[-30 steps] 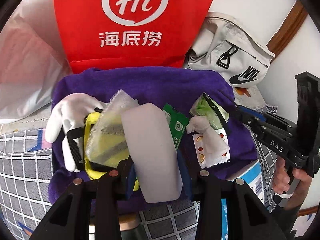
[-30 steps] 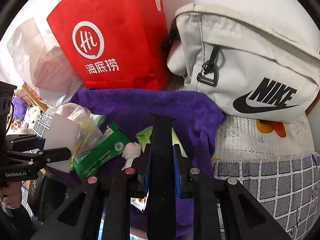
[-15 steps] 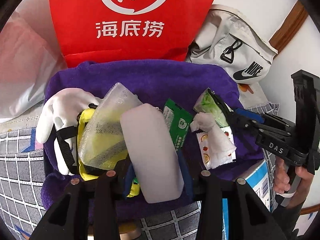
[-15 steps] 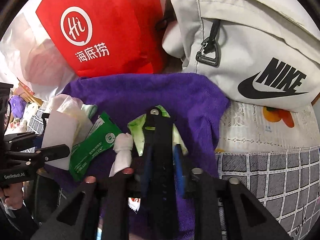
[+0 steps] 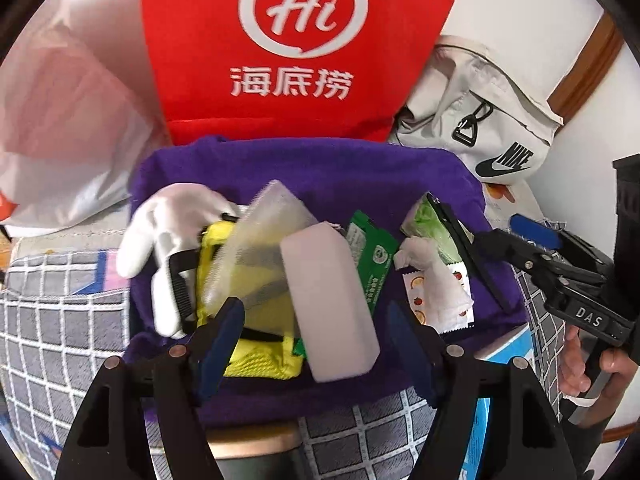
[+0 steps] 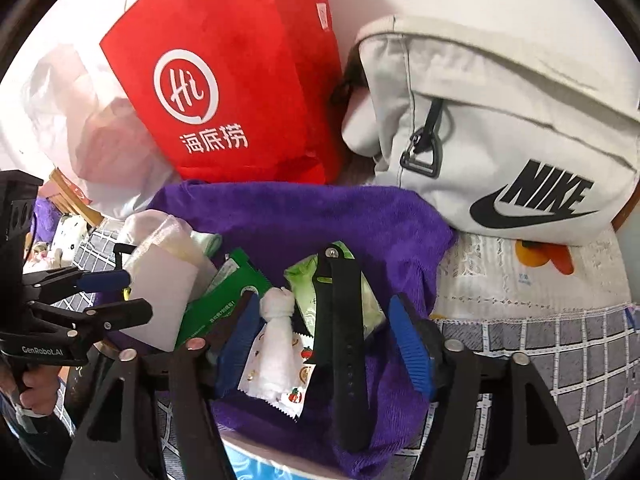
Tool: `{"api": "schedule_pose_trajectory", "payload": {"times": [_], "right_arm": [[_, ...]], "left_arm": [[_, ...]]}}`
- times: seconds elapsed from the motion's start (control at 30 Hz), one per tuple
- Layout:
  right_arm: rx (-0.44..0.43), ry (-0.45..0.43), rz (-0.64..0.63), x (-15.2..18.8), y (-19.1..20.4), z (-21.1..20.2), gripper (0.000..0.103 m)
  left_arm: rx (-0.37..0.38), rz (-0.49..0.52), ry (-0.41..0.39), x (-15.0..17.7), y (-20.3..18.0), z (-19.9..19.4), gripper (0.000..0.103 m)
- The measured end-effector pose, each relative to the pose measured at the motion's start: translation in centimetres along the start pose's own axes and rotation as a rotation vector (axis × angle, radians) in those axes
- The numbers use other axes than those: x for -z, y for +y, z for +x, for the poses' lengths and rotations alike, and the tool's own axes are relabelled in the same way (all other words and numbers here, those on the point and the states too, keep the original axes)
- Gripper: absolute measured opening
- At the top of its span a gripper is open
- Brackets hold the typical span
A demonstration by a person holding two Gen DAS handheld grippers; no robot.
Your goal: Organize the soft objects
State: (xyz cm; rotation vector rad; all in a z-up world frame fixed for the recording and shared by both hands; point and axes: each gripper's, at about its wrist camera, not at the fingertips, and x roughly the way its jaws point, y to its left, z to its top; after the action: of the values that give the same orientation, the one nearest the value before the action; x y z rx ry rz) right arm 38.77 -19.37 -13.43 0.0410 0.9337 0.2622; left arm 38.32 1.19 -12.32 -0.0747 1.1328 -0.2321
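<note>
left wrist view: the left tool (image 5: 316,344) is spread wide, and the white foam block (image 5: 330,304) lies loose between its fingers on the purple towel (image 5: 304,168), long axis running near to far. the white glove (image 5: 160,232) sits far left.

right wrist view: the right tool (image 6: 324,340) is also spread, with the black strap (image 6: 340,328) lying lengthwise between its fingers, apparently free. its near end is hidden.
</note>
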Motion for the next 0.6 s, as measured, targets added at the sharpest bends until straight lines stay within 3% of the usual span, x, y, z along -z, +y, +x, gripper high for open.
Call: {"api": "schedule_pose_trajectory", "payload": {"times": [0.47, 0.6], "right_arm": [[0.004, -0.056, -0.02, 2.3, 4.1, -7.4, 0.079], [0.057, -0.107, -0.05, 4.5, 5.9, -10.5, 0.094]], "left_arm": [[-0.03, -0.018, -0.062, 3.7, 0.1, -7.5, 0.073], [-0.028, -0.003, -0.103, 5.4, -1.2, -10.4, 0.077]]}}
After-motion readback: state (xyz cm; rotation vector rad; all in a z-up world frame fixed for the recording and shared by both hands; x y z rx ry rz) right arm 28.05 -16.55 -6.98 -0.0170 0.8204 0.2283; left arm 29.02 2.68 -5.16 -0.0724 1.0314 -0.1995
